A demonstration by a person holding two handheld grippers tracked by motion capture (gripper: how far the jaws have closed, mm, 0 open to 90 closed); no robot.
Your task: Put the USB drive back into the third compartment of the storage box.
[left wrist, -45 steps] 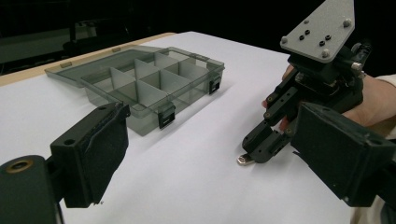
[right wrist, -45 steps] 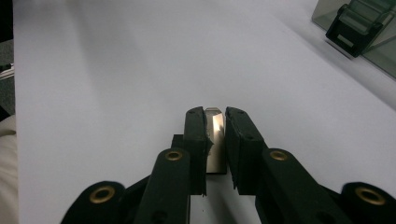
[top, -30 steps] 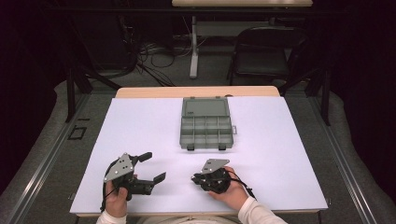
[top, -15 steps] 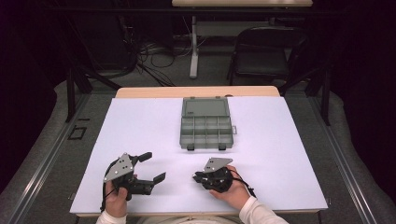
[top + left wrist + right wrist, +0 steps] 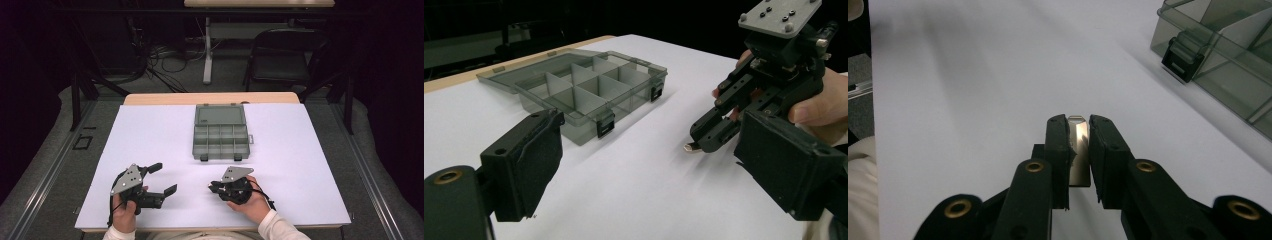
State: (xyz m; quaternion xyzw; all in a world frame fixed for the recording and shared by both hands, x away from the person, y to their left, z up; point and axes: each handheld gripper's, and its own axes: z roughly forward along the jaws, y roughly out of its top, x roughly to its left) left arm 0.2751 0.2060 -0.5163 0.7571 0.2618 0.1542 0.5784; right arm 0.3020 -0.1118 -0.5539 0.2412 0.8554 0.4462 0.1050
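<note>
Right tool [image 5: 214, 187] pinched tight on a thin silver metal strip [image 5: 1078, 150]; in the right gripper view the strip stands on edge between the two pads, its tip poking just past them. Left gripper view shows that tip [image 5: 689, 147] hanging just above the white bench [image 5: 310, 165], whether it touches I can't tell. Left tool [image 5: 164, 179] at lower left of the high view, jaws spread wide, nothing between them, resting low over the bench.

Grey compartment box [image 5: 220, 132] sits upper centre of the high view, lid folded open toward the far edge, two black latches on its near wall. Right tool is below it in frame, apart from it, with bare sheet between. Both tools sit close to the bench's near edge; wide bare sheet to left and right of the box, narrow wooden strip along the far edge
</note>
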